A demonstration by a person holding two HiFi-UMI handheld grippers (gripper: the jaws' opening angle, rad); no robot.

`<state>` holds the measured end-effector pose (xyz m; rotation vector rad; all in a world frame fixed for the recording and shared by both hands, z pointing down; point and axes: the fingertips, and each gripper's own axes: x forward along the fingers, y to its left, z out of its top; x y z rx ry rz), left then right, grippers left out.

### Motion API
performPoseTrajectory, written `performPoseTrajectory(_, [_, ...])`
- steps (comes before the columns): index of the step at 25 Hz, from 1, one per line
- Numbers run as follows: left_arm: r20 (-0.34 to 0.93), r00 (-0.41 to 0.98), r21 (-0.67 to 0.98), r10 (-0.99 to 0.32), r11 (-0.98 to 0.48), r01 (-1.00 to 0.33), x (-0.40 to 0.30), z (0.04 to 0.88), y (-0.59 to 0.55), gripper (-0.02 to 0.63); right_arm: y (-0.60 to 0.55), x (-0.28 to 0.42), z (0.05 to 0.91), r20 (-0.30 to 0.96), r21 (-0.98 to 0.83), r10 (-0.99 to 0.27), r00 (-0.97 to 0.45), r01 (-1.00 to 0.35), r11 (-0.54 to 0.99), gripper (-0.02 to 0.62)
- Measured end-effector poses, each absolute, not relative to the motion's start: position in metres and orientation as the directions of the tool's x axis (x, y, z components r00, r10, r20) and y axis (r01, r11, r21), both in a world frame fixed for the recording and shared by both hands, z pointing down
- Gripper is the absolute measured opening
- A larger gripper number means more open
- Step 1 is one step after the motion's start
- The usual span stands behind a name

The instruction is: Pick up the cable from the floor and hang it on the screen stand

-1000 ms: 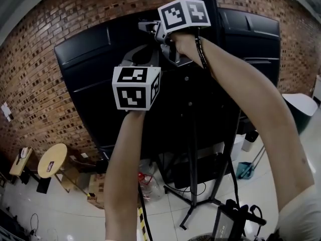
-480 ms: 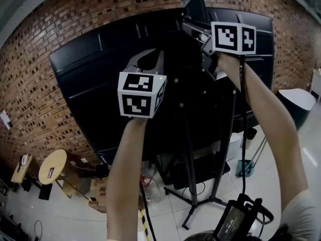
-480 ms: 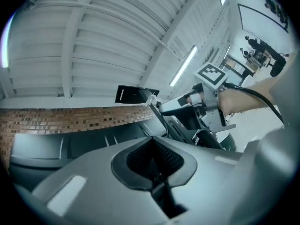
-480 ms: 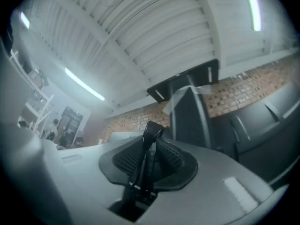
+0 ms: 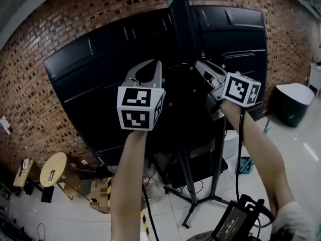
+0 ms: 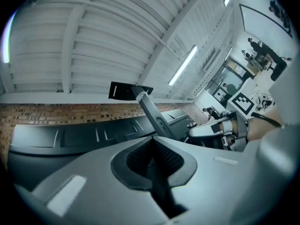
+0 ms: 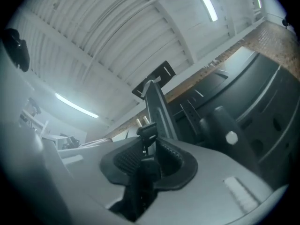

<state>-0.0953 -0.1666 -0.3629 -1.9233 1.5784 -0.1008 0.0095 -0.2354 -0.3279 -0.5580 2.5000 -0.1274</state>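
- Brick wall (image 5: 45, 69) fills the background beyond both claws, and the back of the black screen (image 5: 100, 94) stands in front of it.
- Stand (image 5: 175, 14): its post rises between the two claws, and its legs rest on the floor (image 5: 165, 210) far below them.
- Cable (image 5: 238, 149): it is off the floor, so the pickup looks done. It drops from the right claw along the forearm to the adapter (image 5: 234, 224), well below that claw. Its long axis is close to upright.
- I cannot tell whether the adapter hangs free or rests on something.
- Hanging looks not yet done. No part of the cable lies over the stand, and its top end is in a grip.
- What seems left is to loop the cable over a part of the stand near the right claw, then let go.
- Right claw (image 7: 147, 153): clenched on the plug (image 7: 147, 134), which sits upright between the pads. The plug's prongs point up and away from the claw, just beside the post.
- Left claw (image 6: 152, 158): clenched with nothing between its pads, raised on the other side of the post.
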Motion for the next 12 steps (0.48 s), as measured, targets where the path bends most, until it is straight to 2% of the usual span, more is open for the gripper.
performPoseTrajectory(6, [-0.340, 0.280, -0.549, -0.898, -0.052, -0.834, -0.083, -0.347, -0.149, 0.020, -0.219, 0.020, -0.256, -0.502, -0.251, -0.449, -0.739, -0.373, 0.893, 0.072])
performPoseTrajectory(7, [-0.336, 0.281, -0.550, -0.899, -0.054, -0.833, -0.082, -0.343, -0.147, 0.020, -0.217, 0.022, -0.240, -0.490, -0.279, -0.459, -0.742, -0.365, 0.888, 0.044])
performPoseTrajectory(12, [-0.282, 0.270, -0.529, -0.921, -0.085, -0.844, -0.088, -0.328, -0.153, 0.020, -0.228, 0.029, -0.172, -0.387, -0.420, -0.508, -0.769, -0.344, 0.840, 0.044])
